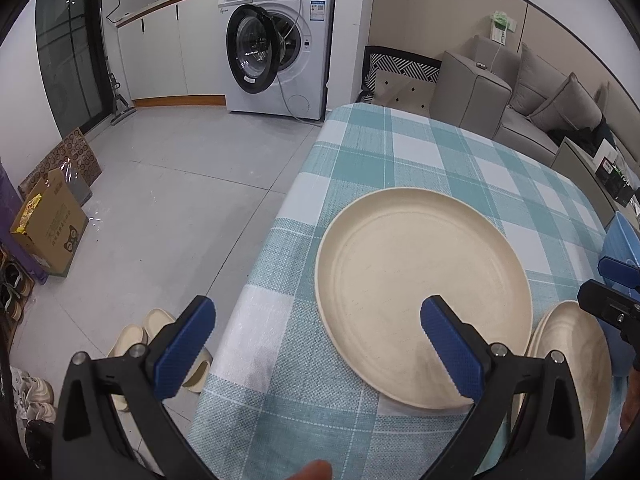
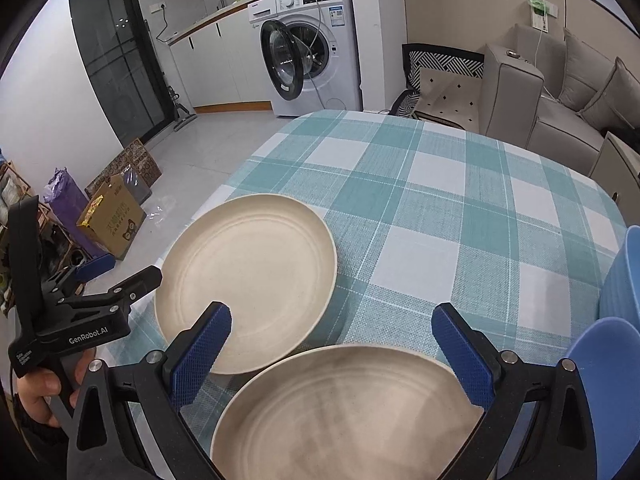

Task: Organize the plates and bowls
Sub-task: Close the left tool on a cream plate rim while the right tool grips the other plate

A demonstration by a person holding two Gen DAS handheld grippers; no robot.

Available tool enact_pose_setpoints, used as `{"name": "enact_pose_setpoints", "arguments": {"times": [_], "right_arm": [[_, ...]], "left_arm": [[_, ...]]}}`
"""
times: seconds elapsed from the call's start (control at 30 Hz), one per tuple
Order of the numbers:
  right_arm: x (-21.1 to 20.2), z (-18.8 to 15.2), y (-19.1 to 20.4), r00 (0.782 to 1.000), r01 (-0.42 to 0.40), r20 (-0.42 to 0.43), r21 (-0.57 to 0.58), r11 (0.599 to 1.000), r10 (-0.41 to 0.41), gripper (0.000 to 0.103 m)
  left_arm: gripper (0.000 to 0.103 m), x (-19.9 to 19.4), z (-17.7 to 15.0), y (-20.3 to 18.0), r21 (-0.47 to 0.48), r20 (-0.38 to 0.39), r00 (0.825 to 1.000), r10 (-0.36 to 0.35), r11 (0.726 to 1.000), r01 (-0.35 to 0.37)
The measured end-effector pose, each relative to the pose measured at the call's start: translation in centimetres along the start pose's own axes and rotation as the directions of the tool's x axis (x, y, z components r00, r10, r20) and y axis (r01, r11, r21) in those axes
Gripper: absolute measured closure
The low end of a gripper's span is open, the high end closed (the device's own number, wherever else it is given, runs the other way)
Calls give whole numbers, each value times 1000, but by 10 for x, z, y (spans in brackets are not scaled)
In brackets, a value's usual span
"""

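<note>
We've got two cream plates sitting on the surface (image 2: 460, 184), which wears a teal and white checked cloth. The far plate (image 1: 420, 280) lies flat near the left edge of the surface, and the near plate (image 2: 344, 412) sits just beside it on the right; from the right wrist view the near plate's rim seems to overlap the far one's edge a bit, though we can't tell if they really touch. Off at the right side there are blue bowls (image 2: 616, 360), only partly in view, so we can't count them properly.

Our left gripper (image 1: 316, 348) hangs over the left edge of the surface with its jaws spread wide and nothing between them; its right finger is above the far plate. Our right gripper (image 2: 332, 348) hovers above the near plate, jaws wide too, holding nothing.

Behind it all there's a washing machine (image 1: 280, 44) with its door open.
</note>
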State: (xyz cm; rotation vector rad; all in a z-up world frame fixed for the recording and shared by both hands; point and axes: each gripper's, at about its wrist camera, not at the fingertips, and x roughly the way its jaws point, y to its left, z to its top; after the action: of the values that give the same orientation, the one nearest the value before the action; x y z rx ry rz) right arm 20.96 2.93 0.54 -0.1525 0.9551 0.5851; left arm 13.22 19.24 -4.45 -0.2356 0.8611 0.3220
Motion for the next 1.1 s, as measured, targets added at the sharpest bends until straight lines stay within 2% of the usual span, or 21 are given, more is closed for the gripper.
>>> {"name": "enact_pose_setpoints", "arguments": {"times": [0.17,0.37,0.63,0.87,1.03,1.1], "right_arm": [[13,2,1,999,-20,-25,13,1000,20,1],[31,3,-2,998,-4,-65,49,999,7,1],[47,2,-5,996,8,-89,36,999,-5,2],[62,3,-4,993,-3,-119,22,1000,6,18],[72,1,0,991,-12,-135,2,1000,12,24],[74,0,1,990,-14,-139,-1,1000,14,29]], "left_arm": [[0,9,-3,0,-2,-22,1000,1,1000,-1],[0,16,-4,2,-2,-41,999,13,1000,-13],[0,24,-7,10,-24,-69,997,18,1000,-20],[2,30,-8,14,-48,-87,996,-18,999,14],[2,32,-8,14,-42,-87,996,-22,999,18],[2,33,-9,14,-44,-90,996,-22,999,18]]}}
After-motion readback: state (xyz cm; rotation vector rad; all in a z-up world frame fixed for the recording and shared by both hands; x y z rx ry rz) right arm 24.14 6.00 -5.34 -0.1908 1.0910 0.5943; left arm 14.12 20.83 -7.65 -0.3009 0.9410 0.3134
